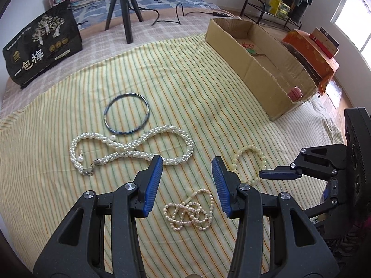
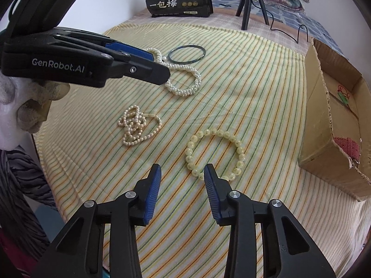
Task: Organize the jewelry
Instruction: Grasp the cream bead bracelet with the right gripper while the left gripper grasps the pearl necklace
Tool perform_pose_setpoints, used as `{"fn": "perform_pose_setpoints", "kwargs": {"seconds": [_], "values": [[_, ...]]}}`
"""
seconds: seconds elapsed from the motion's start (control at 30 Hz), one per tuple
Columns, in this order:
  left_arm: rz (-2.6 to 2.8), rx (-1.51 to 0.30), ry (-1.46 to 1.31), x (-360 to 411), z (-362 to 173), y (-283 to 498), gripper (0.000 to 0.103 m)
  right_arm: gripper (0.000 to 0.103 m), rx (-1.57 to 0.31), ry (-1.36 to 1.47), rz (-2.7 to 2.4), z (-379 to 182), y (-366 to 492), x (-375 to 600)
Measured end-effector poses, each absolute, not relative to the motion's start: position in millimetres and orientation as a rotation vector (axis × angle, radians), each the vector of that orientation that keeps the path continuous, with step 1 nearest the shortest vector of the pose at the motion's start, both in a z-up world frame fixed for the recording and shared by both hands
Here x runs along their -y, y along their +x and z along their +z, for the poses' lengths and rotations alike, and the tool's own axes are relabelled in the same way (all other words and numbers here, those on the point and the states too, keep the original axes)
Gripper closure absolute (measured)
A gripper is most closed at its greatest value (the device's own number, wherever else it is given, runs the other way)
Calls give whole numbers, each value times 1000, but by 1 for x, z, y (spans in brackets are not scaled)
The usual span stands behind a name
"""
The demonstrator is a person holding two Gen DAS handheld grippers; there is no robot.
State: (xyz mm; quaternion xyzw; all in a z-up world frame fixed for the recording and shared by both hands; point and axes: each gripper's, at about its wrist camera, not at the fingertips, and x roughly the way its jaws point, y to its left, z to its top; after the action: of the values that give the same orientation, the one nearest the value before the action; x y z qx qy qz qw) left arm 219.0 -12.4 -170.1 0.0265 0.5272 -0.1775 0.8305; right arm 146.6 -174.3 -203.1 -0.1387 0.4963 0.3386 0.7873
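Note:
Jewelry lies on a striped cloth [image 1: 185, 81]. A dark blue bangle [image 1: 126, 114] lies farthest, with a thick white pearl rope necklace [image 1: 129, 149] just before it. A tangled pinkish pearl strand [image 1: 190, 212] lies below and between the jaws of my open, empty left gripper [image 1: 186, 173]. A cream bead bracelet [image 2: 215, 154] lies just ahead of my open, empty right gripper [image 2: 183, 176], its near edge by the right fingertip. The bangle [image 2: 186, 54], rope necklace [image 2: 183, 78] and pinkish strand [image 2: 139, 125] also show in the right wrist view, and the bracelet [image 1: 249, 164] in the left.
An open cardboard box [image 1: 259, 62] stands at the right with a green and red item [image 1: 251, 50] and a small red pouch [image 1: 295, 92] inside. A black printed bag [image 1: 43, 44] and a tripod [image 1: 124, 11] stand behind the cloth. An orange box [image 1: 310, 51] sits beyond.

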Motion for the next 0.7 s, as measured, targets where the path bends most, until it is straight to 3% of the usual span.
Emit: {"fn": "perform_pose_setpoints", "kwargs": {"seconds": [0.47, 0.53, 0.7], "values": [[-378, -1183, 169, 42, -208, 237, 57, 67, -1078, -281, 718, -208, 157, 177], [-374, -1188, 190, 45, -212, 239, 66, 70, -1077, -284, 722, -208, 157, 175], [-365, -1198, 193, 47, -221, 243, 70, 70, -1069, -309, 733, -209, 156, 171]]}}
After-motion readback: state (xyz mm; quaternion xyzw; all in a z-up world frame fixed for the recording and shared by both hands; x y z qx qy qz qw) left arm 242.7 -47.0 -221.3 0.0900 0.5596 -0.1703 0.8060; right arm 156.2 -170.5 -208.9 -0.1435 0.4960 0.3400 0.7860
